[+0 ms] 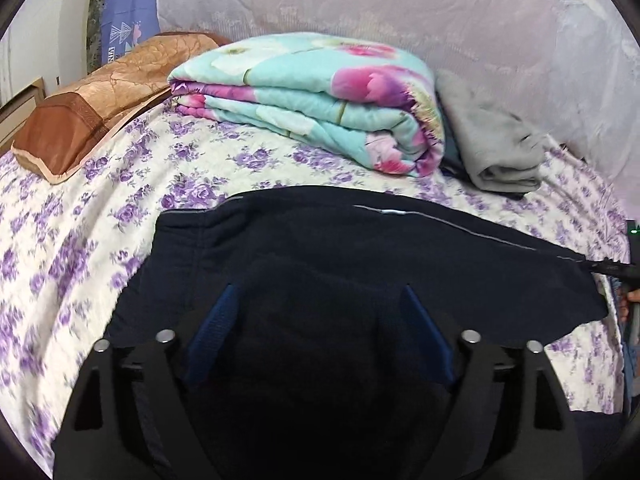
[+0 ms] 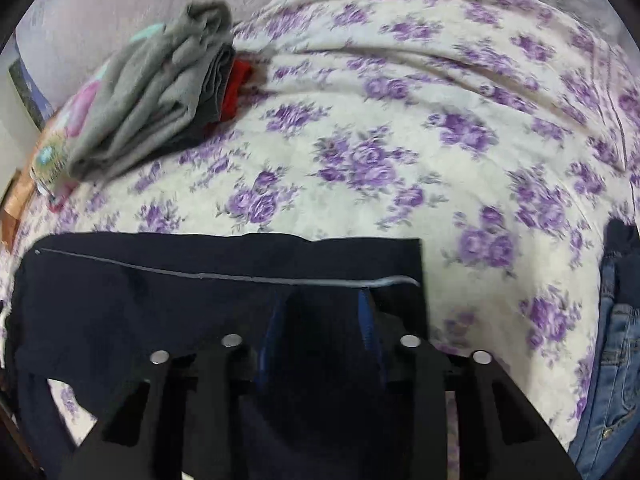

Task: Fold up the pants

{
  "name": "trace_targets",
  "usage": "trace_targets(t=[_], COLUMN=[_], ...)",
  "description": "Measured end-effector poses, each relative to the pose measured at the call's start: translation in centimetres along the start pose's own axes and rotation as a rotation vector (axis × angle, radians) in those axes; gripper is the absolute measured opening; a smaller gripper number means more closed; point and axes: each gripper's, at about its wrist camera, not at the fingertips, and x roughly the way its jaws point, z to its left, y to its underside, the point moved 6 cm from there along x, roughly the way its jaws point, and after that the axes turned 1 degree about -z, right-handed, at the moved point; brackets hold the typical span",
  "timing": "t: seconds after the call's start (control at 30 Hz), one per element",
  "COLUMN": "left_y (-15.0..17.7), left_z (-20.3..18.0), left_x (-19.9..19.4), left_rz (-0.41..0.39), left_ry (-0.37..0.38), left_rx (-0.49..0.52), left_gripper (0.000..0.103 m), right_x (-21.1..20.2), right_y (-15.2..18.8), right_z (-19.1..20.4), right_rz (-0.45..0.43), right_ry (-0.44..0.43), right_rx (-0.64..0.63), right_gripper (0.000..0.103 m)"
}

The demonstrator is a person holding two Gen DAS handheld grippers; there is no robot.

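Dark navy pants (image 1: pixel 360 256) with a thin grey side stripe lie on the purple-flowered bedsheet (image 1: pixel 80 240). They also show in the right wrist view (image 2: pixel 140 300). My left gripper (image 1: pixel 318 300) hangs over the pants with its blue-padded fingers (image 1: pixel 218 320) spread wide apart and nothing between them. My right gripper (image 2: pixel 324 300) has its blue pads (image 2: pixel 366 316) drawn in on a fold of the pants near the striped edge. The tip of the right gripper shows at the far right edge of the left wrist view (image 1: pixel 616 268), at the pants' corner.
A folded turquoise and pink quilt (image 1: pixel 320 108) and folded grey clothing (image 1: pixel 492 148) lie at the back of the bed. A brown pillow (image 1: pixel 92 116) is at the back left. Blue jeans (image 2: pixel 612 340) lie at the right. A pale curtain (image 1: pixel 400 8) hangs behind.
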Motion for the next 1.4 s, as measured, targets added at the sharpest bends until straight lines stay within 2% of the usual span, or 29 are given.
trace_targets(t=[0.1, 0.13, 0.17, 0.2, 0.33, 0.37, 0.4, 0.43, 0.5, 0.57, 0.63, 0.67, 0.73, 0.8, 0.87, 0.97, 1.0, 1.03, 1.07, 1.1, 1.13, 1.17, 1.2, 1.23, 1.3, 1.33, 1.37, 1.4], left_y=[0.5, 0.6, 0.6, 0.6, 1.0, 1.2, 1.3, 1.4, 1.5, 1.3, 0.9, 0.7, 0.6, 0.6, 0.5, 0.1, 0.1, 0.1, 0.2, 0.4, 0.7, 0.8, 0.6, 0.2, -0.3, -0.4, -0.3, 0.0], left_z=[-0.1, 0.2, 0.5, 0.9, 1.9, 1.9, 1.9, 1.9, 2.0, 2.3, 2.4, 2.5, 2.7, 2.7, 2.9, 3.6, 3.9, 4.3, 4.9, 5.2, 5.6, 5.7, 5.7, 5.4, 4.9, 4.8, 4.9, 5.5], left_x=[0.9, 1.4, 1.8, 2.1, 2.8, 2.8, 2.8, 2.8, 3.0, 3.3, 3.7, 3.9, 4.1, 3.7, 3.1, 2.1, 1.9, 1.9, 2.2, 2.6, 3.3, 3.5, 3.2, 2.4, 1.0, 0.5, 0.6, 1.5], left_rz=[0.021, 0.032, 0.04, 0.044, 0.047, 0.045, 0.043, 0.042, 0.047, 0.052, 0.043, 0.042, 0.046, 0.036, 0.023, 0.003, -0.002, -0.005, 0.002, 0.016, 0.045, 0.057, 0.055, 0.034, -0.01, -0.024, -0.022, 0.007], left_ry=[-0.022, -0.042, -0.046, -0.044, -0.028, -0.025, -0.023, -0.022, -0.023, -0.035, -0.06, -0.068, -0.07, -0.063, -0.069, -0.083, -0.083, -0.087, -0.107, -0.118, -0.129, -0.143, -0.151, -0.137, -0.1, -0.107, -0.13, -0.183], left_rx=[0.013, 0.007, -0.005, -0.022, -0.078, -0.079, -0.078, -0.078, -0.082, -0.083, -0.071, -0.068, -0.075, -0.083, -0.067, -0.039, -0.039, -0.044, -0.053, -0.055, -0.051, -0.046, -0.042, -0.035, -0.013, 0.007, 0.027, 0.049], left_gripper=[0.083, 0.083, 0.083, 0.083, 0.083, 0.083, 0.083, 0.083, 0.083, 0.083, 0.083, 0.083, 0.083, 0.083, 0.083, 0.083, 0.086, 0.088, 0.09, 0.09, 0.09, 0.089, 0.089, 0.089, 0.091, 0.092, 0.095, 0.095], right_x=[-0.1, -0.3, -0.5, -0.6, 0.5, 1.0, 1.0, 0.9, -0.9, -1.6, 0.9, 2.4, 2.9, 1.9, -0.3, -2.5, -2.1, -1.6, -1.7, -2.2, -2.8, -3.8, -4.7, -6.3, -7.2, -6.6, -5.4, -3.7], right_y=[-0.8, -1.1, -1.2, -1.4, -0.4, -0.1, 0.0, -0.2, -1.4, -2.7, -2.8, -2.4, -2.6, -2.2, -1.1, 2.1, 4.1, 5.5, 6.4, 6.9, 7.1, 7.0, 6.9, 6.8, 7.4, 8.3, 9.2, 10.1], right_z=[1.3, 1.2, 0.9, 0.6, -1.2, -1.3, -1.2, -1.0, -1.3, -2.8, -3.7, -3.6, -2.8, -3.5, -4.1, -4.7, -4.5, -4.3, -4.1, -4.2, -4.3, -4.9, -5.0, -3.8, -0.9, 0.6, 1.1, 0.9], right_rz=[-0.022, -0.031, -0.036, -0.046, 0.011, 0.024, 0.008, -0.011, -0.099, -0.15, -0.087, -0.061, -0.105, -0.098, -0.103, -0.079, -0.033, 0.002, -0.029, -0.073, -0.077, -0.08, -0.092, -0.142, -0.166, -0.127, -0.076, -0.015], right_ry=[0.03, 0.083, 0.131, 0.173, 0.18, 0.162, 0.161, 0.178, 0.184, 0.216, 0.267, 0.32, 0.412, 0.399, 0.315, 0.272, 0.216, 0.209, 0.235, 0.301, 0.329, 0.376, 0.419, 0.425, 0.305, 0.256, 0.261, 0.31], right_rx=[-0.028, -0.04, -0.047, -0.054, -0.021, -0.019, -0.024, -0.044, -0.027, 0.024, 0.027, -0.016, -0.071, 0.022, 0.068, 0.071, 0.065, 0.033, -0.021, -0.078, -0.068, -0.014, 0.012, 0.003, -0.057, -0.097, -0.133, -0.173], right_gripper=[0.04, 0.047, 0.061, 0.061, 0.06, 0.052, 0.034, 0.011, 0.008, 0.008, 0.008, 0.012, 0.016, 0.04, 0.044, 0.066, 0.065, 0.065, 0.067, 0.074, 0.074, 0.072, 0.063, 0.062, 0.065, 0.066, 0.067, 0.074])
